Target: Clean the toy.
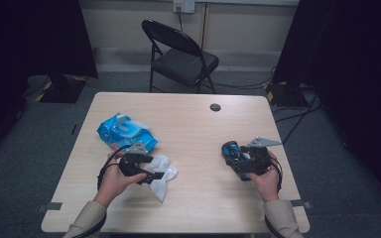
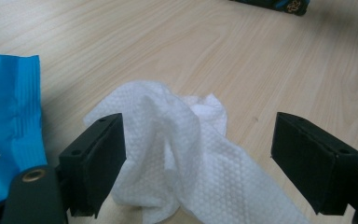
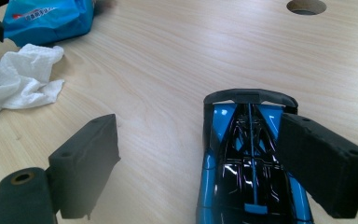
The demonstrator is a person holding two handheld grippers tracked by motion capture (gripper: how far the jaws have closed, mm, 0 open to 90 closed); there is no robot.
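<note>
Left gripper (image 1: 155, 173) spread over white wipe (image 1: 162, 179), right gripper (image 1: 235, 159) spread beside blue toy car (image 1: 234, 154).

Left gripper's jaws are standing apart with the crumpled white wipe (image 2: 177, 154) lying between them on the table (image 1: 198, 129); one jaw looks to be brushing the cloth, the other is well clear. Blue wipes pack (image 1: 125, 132) is sitting just beyond the left hand (image 1: 115, 177), near the wipe. Right gripper (image 3: 214, 163) is holding its jaws wide, the toy car (image 3: 247, 163) lying just beside one jaw, apart from the other; touching or not is hard to tell. Right hand (image 1: 267, 179) is resting low near the table's right edge, both forearms coming in from the bottom. Round hole (image 1: 215, 107) is showing far across the table, black folding chair (image 1: 181, 54) standing behind. Car's rear is being cut off at the frame bottom in the right gripper view.
</note>
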